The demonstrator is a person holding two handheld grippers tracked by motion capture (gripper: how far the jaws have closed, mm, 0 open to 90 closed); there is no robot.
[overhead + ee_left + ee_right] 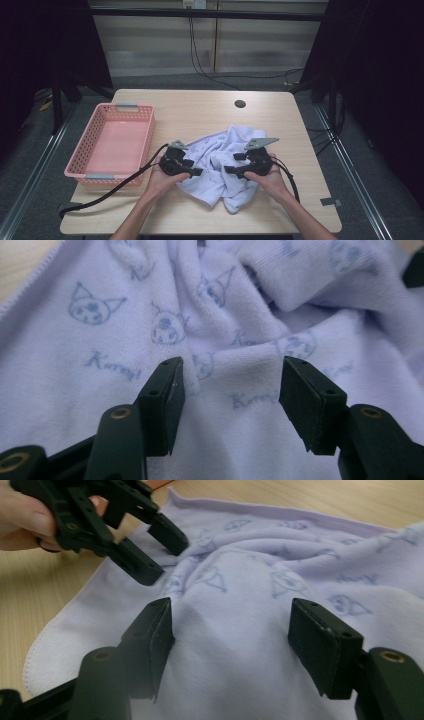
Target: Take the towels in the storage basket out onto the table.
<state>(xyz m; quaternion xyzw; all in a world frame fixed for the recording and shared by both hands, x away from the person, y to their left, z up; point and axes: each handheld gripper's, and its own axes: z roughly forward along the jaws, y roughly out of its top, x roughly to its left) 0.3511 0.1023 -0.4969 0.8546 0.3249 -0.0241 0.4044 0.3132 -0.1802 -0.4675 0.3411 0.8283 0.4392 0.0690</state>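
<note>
- The left gripper (196, 171) sits low over the crumpled lilac towel (220, 165), its fingers (162, 400) spread apart and released; printed cloth lies between them, not pinched.
- The right gripper (230, 170) faces it across the towel, fingers (322, 642) likewise parted, a raised fold of fabric between them with no pad pressing on it.
- The towel lies heaped on the tabletop (200, 112), directly under and ahead of both sets of fingers, spreading beyond them on each side.
- A pink basket (95, 145) stands on the tabletop well off to the left of the left fingers.
</note>
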